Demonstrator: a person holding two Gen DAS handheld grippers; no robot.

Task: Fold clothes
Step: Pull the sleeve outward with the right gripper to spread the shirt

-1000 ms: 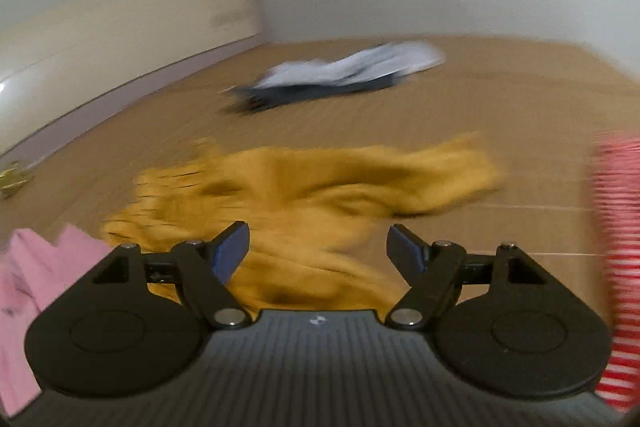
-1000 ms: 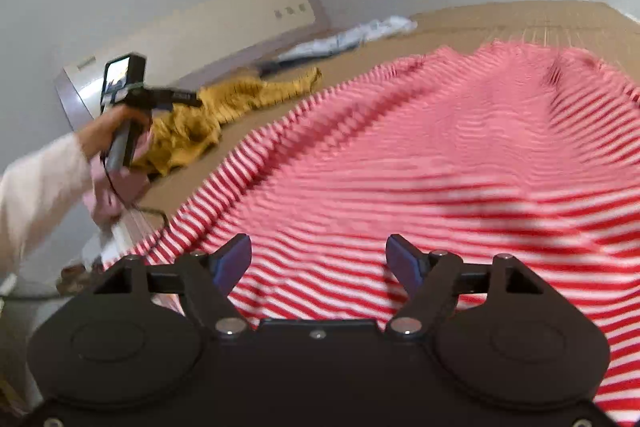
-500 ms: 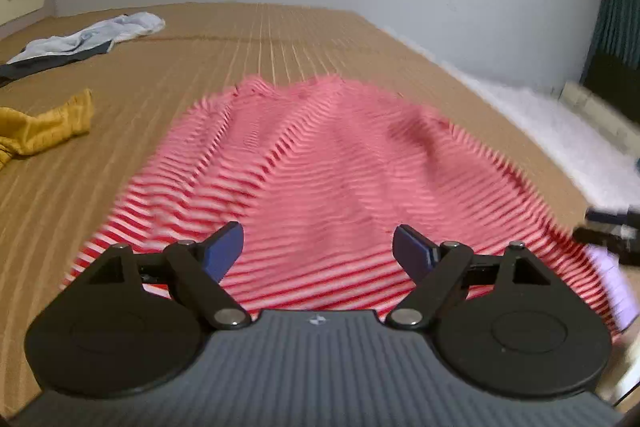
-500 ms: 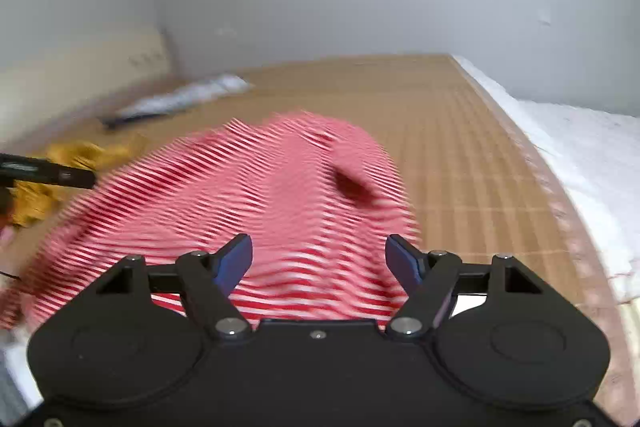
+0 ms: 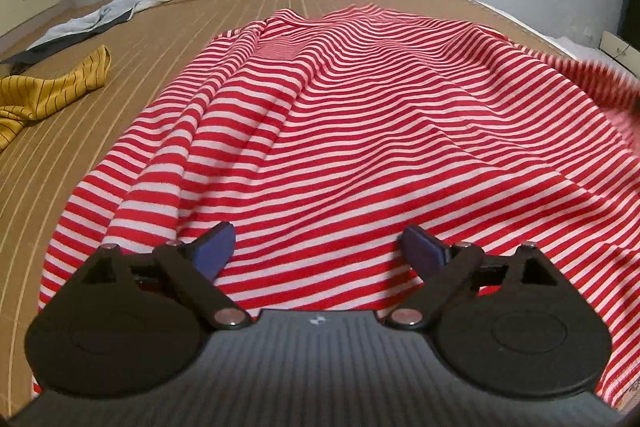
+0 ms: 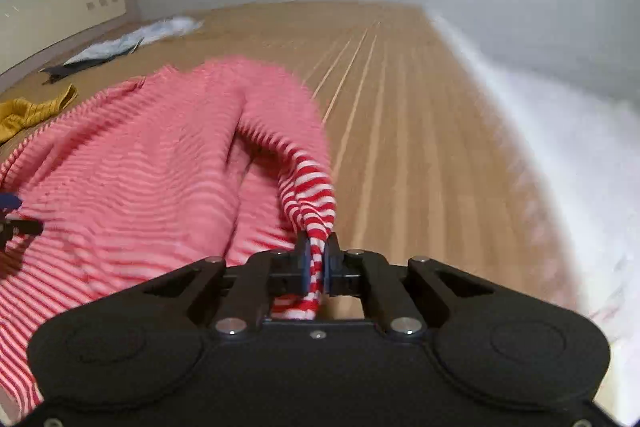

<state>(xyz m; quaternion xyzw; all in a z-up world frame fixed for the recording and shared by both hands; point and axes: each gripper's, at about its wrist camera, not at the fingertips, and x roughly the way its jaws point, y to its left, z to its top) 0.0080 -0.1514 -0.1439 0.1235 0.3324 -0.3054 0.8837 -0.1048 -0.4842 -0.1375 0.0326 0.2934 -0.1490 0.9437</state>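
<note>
- Red-and-white striped knit shirt [image 5: 360, 131] is lying spread and wrinkled on the tan ribbed mat [image 5: 100, 131].
- Left gripper [image 5: 320, 247] is hovering over the shirt's near hem, jaws wide apart, gripping nothing.
- Right gripper [image 6: 316, 263] is pinching a bunched shirt edge, jaws closed on the fabric, lifting it off the mat.
- Mustard striped garment [image 5: 48, 91] and pale blue cloth [image 5: 116, 15] are lying well apart, far left.

Red-and-white stripes are shown on the shirt [image 5: 360, 131] ahead of black left gripper [image 5: 319, 247] with blue pads [image 5: 214, 247]; mustard with thin dark stripes on garment [image 5: 44, 95] far left; tan mat [image 6: 400, 115].
</note>
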